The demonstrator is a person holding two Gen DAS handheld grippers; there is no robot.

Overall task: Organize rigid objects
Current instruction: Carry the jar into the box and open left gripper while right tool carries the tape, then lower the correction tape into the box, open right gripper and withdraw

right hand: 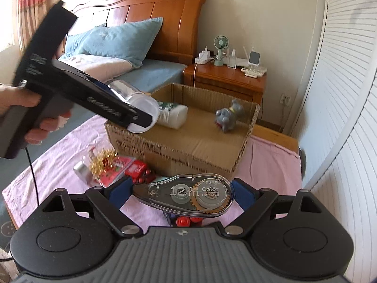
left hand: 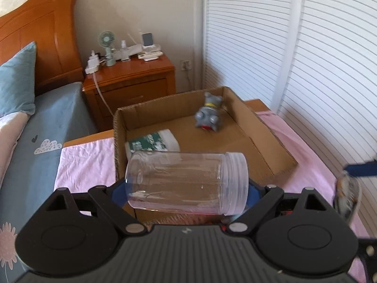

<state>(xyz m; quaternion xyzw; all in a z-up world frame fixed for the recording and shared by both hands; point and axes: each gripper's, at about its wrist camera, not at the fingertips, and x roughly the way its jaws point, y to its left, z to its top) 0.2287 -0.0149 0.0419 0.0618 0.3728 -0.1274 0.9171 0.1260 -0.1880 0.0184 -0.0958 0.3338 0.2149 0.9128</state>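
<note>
Over box (left hand: 259, 127) rim: left jaws clamp jar (left hand: 186, 182) sideways; right jaws grip tape dispenser (right hand: 188, 194)

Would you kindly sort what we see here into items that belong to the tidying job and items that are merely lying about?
Part of the job:
clear jar in left gripper
correction tape in right gripper
cardboard box
white bottle and grey toy inside it
trinkets on the pink cloth

Just lying about:
pillow
desk fan
nightstand
</note>
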